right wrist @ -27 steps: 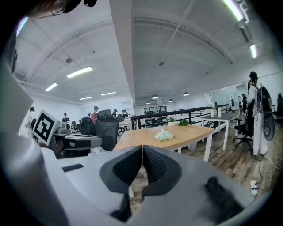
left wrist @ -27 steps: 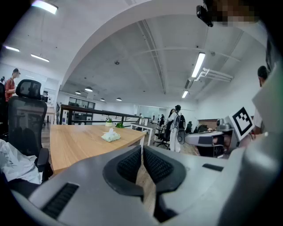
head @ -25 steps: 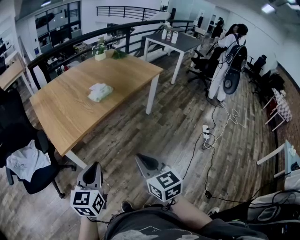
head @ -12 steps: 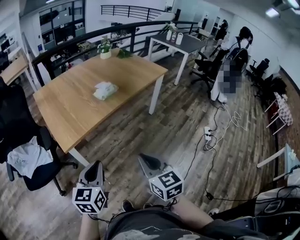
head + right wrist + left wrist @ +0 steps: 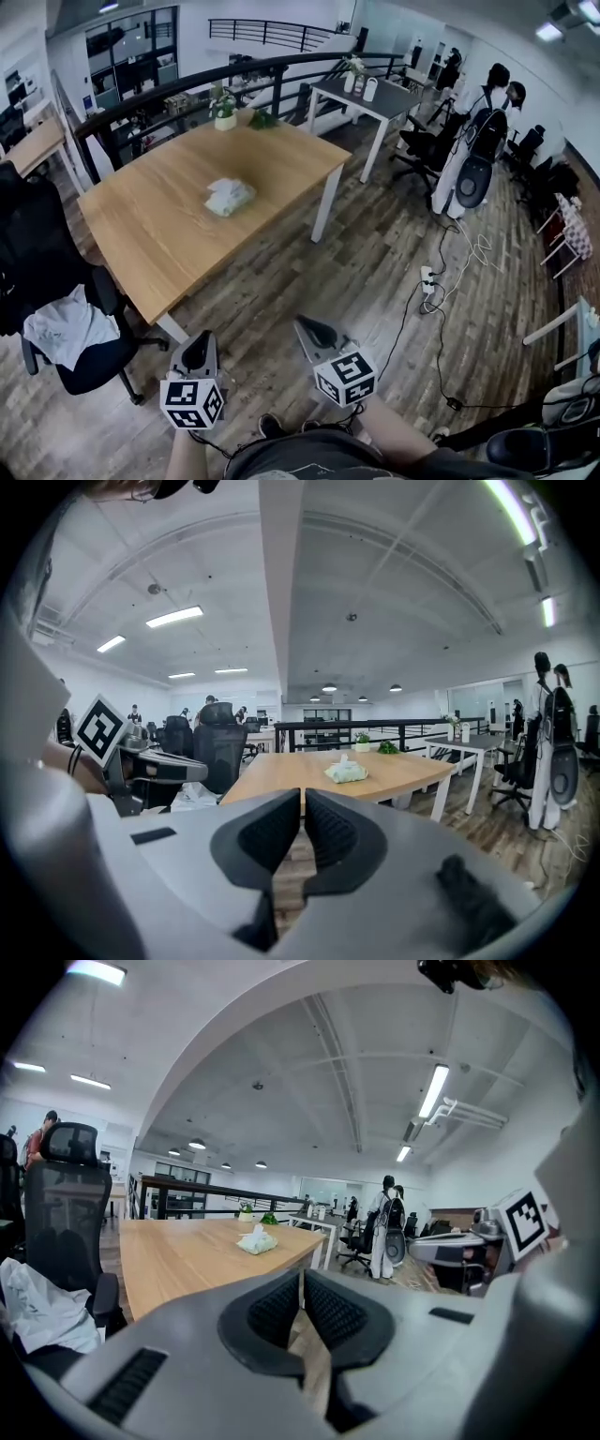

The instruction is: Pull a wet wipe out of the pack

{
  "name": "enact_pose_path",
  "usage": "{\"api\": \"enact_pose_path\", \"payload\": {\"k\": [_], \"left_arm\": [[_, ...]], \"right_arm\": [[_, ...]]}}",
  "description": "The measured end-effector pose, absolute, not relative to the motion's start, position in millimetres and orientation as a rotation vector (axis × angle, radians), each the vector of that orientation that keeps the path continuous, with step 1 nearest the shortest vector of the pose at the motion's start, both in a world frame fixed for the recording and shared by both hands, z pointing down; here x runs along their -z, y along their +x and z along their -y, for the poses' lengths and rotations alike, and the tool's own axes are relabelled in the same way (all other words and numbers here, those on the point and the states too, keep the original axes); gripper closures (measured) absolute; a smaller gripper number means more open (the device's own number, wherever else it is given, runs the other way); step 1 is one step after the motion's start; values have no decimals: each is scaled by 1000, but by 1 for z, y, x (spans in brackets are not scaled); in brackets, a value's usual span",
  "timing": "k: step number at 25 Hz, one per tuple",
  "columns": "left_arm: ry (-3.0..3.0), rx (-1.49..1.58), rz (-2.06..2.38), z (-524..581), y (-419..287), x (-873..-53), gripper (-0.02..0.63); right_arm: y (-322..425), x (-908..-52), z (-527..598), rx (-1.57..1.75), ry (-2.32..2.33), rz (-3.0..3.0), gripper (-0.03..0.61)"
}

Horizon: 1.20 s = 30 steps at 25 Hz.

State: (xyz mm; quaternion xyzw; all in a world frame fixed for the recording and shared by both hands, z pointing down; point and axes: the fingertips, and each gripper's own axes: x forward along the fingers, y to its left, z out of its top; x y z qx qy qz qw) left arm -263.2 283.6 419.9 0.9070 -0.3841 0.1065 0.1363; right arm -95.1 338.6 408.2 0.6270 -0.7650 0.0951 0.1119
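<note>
Head view with both gripper views. The wet-wipe pack point(image 5: 230, 197) lies near the centre of the wooden table point(image 5: 141, 248), with a white tuft of wipe standing up from its top; nothing touches it. The L gripper point(image 5: 198, 345) and R gripper point(image 5: 315, 329) are held low over the plank floor point(image 5: 375, 253), short of the table's near corner and well apart from the pack, both aimed toward it. Each pair of jaws is closed pad to pad w/ nothing between. A potted plant point(image 5: 224, 114) stands at the table's far edge. An office chair point(image 5: 98, 370) w/ a white cloth point(image 5: 61, 328) sits at the table's left. Two people point(image 5: 492, 103) stand at far right.
</note>
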Motion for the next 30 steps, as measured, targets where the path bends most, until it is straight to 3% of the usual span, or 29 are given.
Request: {"api": "enact_pose_path", "payload": {"k": [21,30], "left_arm": [[2597,-265,1167,-227,-277,-436,586],[2586,-290,1177,-195,-239,-441,586]], "right_arm": [[-99,-438,-280,-385,1830,2239,549],[-58,-446,-239,-448,1838,2266,549]]}}
